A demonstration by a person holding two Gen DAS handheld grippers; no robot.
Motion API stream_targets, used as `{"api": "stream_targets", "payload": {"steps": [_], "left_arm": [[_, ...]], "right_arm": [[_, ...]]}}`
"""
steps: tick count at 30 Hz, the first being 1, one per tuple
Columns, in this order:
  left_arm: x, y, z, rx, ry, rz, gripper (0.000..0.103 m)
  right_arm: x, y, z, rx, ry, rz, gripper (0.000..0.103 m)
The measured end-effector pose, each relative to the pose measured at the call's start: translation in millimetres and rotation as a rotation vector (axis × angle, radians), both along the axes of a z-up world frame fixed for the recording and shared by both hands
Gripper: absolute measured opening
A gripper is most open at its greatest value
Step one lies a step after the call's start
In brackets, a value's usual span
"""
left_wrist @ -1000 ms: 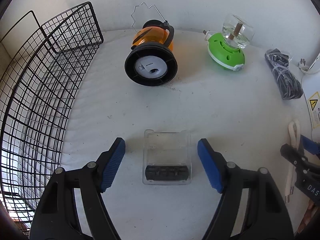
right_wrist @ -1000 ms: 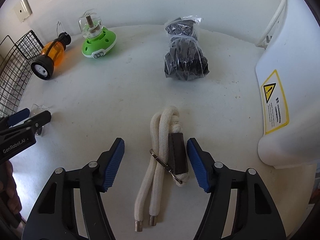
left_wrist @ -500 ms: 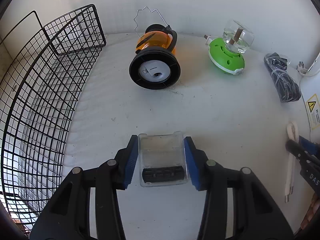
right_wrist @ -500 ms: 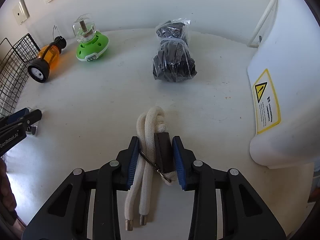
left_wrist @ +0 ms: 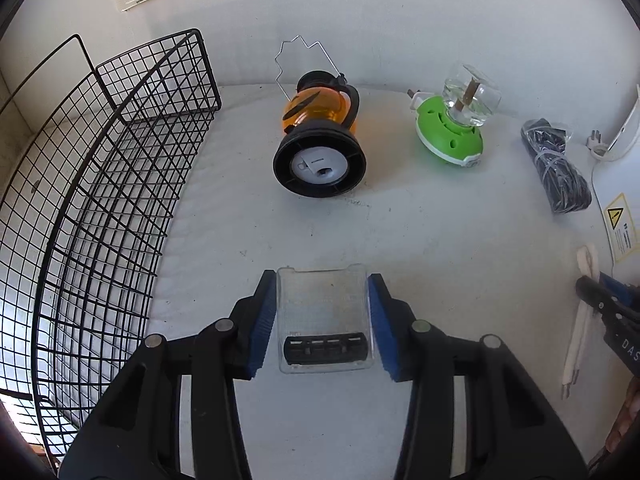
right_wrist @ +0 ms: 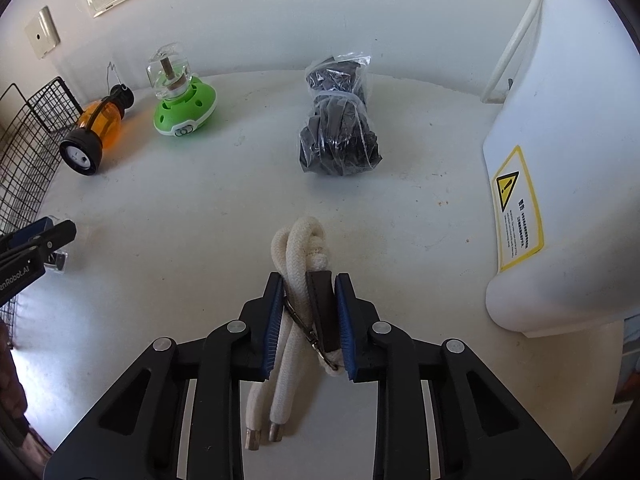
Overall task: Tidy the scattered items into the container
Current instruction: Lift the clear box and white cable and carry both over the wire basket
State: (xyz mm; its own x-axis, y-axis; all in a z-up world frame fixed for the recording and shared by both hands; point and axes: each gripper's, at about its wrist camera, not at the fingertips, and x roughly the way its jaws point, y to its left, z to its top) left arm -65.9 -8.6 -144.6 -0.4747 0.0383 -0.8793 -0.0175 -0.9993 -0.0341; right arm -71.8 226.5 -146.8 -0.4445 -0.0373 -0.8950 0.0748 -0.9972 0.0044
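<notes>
While the left gripper [left_wrist: 322,320] points steeply down at the white table [left_wrist: 440,240], its blue pads are clamped on the two long sides of a clear plastic case [left_wrist: 323,312], which sits squarely between them with its black insert toward the camera. At the left edge of the surface stands the black wire basket [left_wrist: 100,200], its mesh wall curving along that side and reaching the back left corner; nothing shows inside it. Toward the back edge, right of the basket, an orange lantern [left_wrist: 318,136] lies on its side with its black base facing the gripper and its wire bail against the wall. Further right along the back edge rests a green plug-in device [left_wrist: 448,140] topped by a clear glass bottle. Near the back right corner lies a bagged black cable [right_wrist: 340,132], just beside a white appliance [right_wrist: 560,160] with a yellow warning label that fills the right edge.

Between the case and that appliance, toward the front edge, the right gripper [right_wrist: 306,320] is closed tight on a folded white rope [right_wrist: 298,280]: the rope's knotted loop pokes out beyond the fingertips, its brown tab and metal clip are pinched between the pads, and its two metal-tipped ends trail back under the jaws.
</notes>
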Motion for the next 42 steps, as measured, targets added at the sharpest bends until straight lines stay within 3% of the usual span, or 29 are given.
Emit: {"api": "stream_targets", "payload": {"steps": [20,32,42], "left_arm": [[11,-14,88,0.025,0.116,0.008,0.04],[28,-58,140,0.026,0.175,0.111,0.04],[45,-118,153,0.003,0.179,0.237,0.04]], "right_arm": [[16,-14,81,-0.045,0.11,0.044,0.023],[9,-84,134,-0.081,0.183,0.174,0.023],[4,-148,154,-0.09,0.21,0.316,0.023]]}}
